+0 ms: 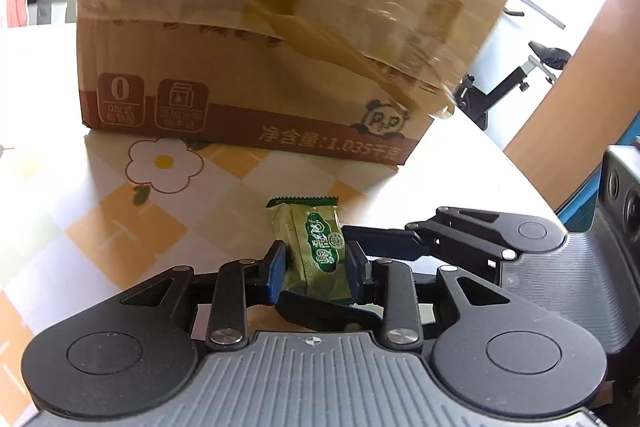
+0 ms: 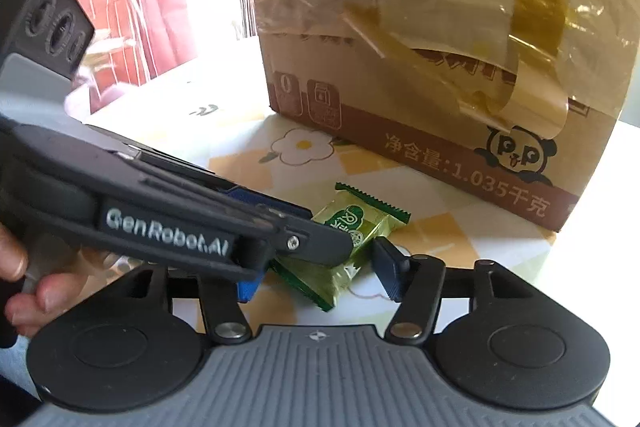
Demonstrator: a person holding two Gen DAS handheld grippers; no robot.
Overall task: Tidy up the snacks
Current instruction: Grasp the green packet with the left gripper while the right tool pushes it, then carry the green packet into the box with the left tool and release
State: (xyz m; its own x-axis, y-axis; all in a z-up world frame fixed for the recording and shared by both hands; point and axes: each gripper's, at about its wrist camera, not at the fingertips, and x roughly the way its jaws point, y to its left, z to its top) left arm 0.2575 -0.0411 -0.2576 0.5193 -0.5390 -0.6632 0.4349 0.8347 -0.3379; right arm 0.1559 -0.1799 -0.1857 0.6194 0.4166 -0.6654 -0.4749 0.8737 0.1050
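Only one snack showed in either view: a small green-wrapped candy (image 1: 316, 251) that lay on the tablecloth (image 1: 120, 227) in front of a taped cardboard box (image 1: 280, 39), apart from the box and at about six o'clock from its printed lower edge. By the look of it the sorting had hardly moved forward for this piece; it had yet to be lifted, and where it was meant to go could not be told, since the box appeared taped shut and no tray or bin was visible.

In the left wrist view, the left gripper (image 1: 316, 269) had its jaws partly closed around the candy, the blue pads (image 1: 276, 267) sitting at nine and three o'clock of the wrapper. They seemed to touch or nearly touch its sides, though the wrapper looked uncrushed, so a firm grip was doubtful. The right gripper (image 2: 320, 277) reached in from three o'clock in that view, its finger close beside the wrapper.

From the right wrist view the same candy (image 2: 360, 227) sat between that gripper's widely parted jaws, its near end low between them. The left gripper's arm crossed in from nine o'clock and covered the candy's left side, so contact there could not be judged. A hand (image 2: 24, 279) held the left tool at the frame's edge.
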